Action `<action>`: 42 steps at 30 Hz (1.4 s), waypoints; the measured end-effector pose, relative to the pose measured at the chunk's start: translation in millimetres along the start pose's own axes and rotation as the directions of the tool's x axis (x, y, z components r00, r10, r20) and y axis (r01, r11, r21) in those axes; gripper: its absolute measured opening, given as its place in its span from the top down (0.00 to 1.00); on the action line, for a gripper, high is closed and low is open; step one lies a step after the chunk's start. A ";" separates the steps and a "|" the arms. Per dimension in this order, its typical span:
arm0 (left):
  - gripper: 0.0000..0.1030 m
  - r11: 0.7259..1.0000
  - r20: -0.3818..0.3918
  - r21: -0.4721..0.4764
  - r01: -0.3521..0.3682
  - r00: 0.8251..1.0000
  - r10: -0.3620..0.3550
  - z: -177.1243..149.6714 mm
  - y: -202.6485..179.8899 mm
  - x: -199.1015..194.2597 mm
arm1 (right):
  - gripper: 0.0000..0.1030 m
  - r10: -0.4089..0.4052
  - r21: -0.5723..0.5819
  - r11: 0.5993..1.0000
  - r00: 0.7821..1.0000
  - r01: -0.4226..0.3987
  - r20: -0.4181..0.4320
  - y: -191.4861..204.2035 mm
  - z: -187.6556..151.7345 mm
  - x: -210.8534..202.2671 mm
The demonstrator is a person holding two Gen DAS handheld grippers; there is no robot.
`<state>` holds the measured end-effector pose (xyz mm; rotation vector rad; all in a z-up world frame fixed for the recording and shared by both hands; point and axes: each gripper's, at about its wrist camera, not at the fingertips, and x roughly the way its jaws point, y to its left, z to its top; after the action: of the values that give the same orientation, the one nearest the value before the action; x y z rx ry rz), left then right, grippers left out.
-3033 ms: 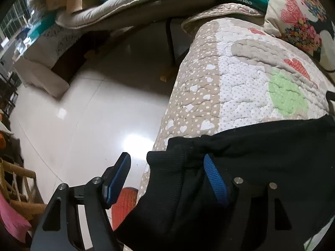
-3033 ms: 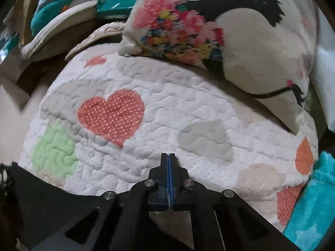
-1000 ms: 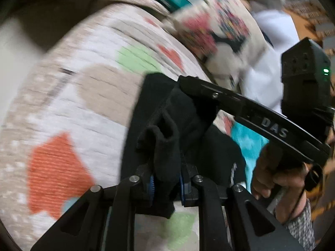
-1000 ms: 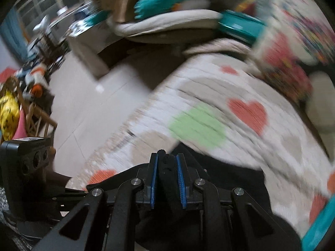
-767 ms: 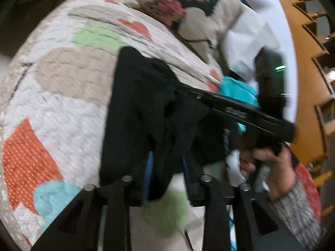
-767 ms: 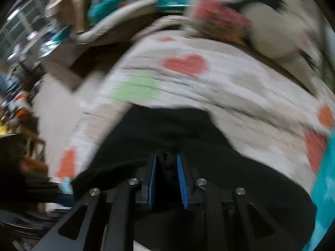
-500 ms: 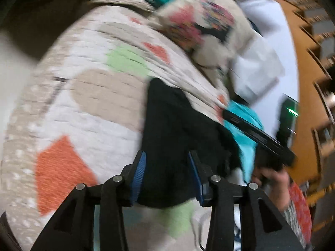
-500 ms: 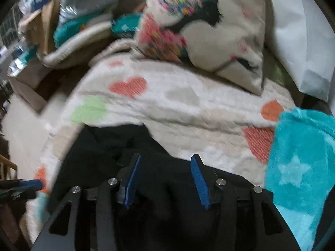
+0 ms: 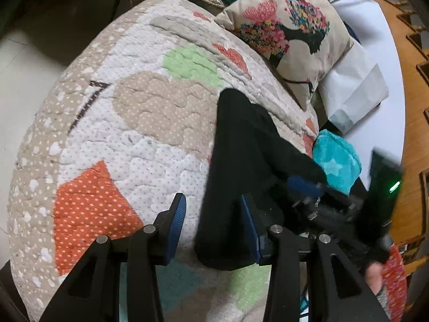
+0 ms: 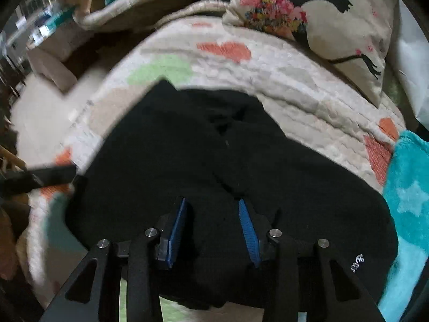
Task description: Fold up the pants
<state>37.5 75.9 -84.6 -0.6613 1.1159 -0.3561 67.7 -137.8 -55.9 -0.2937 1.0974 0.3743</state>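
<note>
Both grippers have let go of the black pants since a second ago, when each was pinched on a bunch of the fabric; now one pair of black pants (image 10: 214, 161) lies folded in a dark heap on the quilt (image 9: 134, 123), no longer lifted. In the left wrist view the left gripper (image 9: 213, 222) has its two blue-padded fingers spread wide, with the near edge of the pants (image 9: 236, 166) lying between them and nothing gripped. In the right wrist view the right gripper (image 10: 213, 228) is likewise spread, its two blue pads apart above the black cloth. A small white lettering mark shows near the pants' lower right edge.

The one quilt carries coloured patches: in the left view, one green, one large tan, one large orange at lower left, and one red heart near the pillow. One floral pillow (image 9: 292, 29) sits at the far end of the quilt, apart from the pants. One turquoise star towel (image 10: 407, 196) lies just beside the pants on the right, touching their edge. One white bag (image 9: 356, 91) rests beyond the pillow. The right gripper (image 9: 316, 196) appears blurred in the left view, beside the towel (image 9: 337, 166)
</note>
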 end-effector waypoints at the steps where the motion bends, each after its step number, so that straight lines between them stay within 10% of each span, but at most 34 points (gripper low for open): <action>1: 0.61 1.000 -0.008 0.005 -0.001 1.000 0.001 -1.7 -1.1 3.0 | 0.56 0.022 0.006 1.000 1.000 -0.022 0.022 1.1 6.9 -5.0; 5: 0.59 0.999 -0.025 0.043 -0.023 0.999 0.024 -6.3 -10.3 17.4 | 0.39 0.116 -0.020 0.993 0.990 -0.115 0.078 16.2 50.5 -8.4; 12: 0.51 0.992 -0.029 0.105 -0.071 0.997 0.074 -14.4 -23.2 30.4 | 0.39 0.114 -0.062 0.991 0.991 -0.118 -0.065 47.5 100.3 54.1; 13: 0.66 0.987 -0.027 0.126 -0.098 0.994 0.103 -15.3 -25.8 30.6 | 0.63 0.104 -0.079 0.990 0.989 -0.112 -0.103 52.8 100.1 63.7; 16: 0.85 0.982 -0.027 0.137 -0.131 0.990 0.136 -15.0 -25.9 26.9 | 0.87 0.113 -0.097 0.988 0.986 -0.125 -0.119 66.0 101.4 64.2; 26: 0.85 0.980 0.057 -0.072 -0.185 0.980 0.190 9.6 33.3 -27.5 | 0.88 0.196 -0.121 0.971 0.978 -0.204 -0.076 122.1 137.6 48.4; 32: 0.68 0.948 0.026 -0.257 -0.187 0.979 0.201 12.0 75.5 -43.0 | 0.58 0.196 -0.134 0.969 0.976 -0.208 -0.098 155.6 163.8 71.9; 42: 0.59 0.942 0.194 -0.317 -0.110 0.965 0.178 23.0 73.7 -90.4 | 0.47 0.184 0.174 0.965 0.979 -0.196 0.084 29.0 96.9 -12.0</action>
<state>17.0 190.8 -62.1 -0.8624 1.0074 0.0201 128.3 -73.7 -4.9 -0.0131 1.0882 0.4487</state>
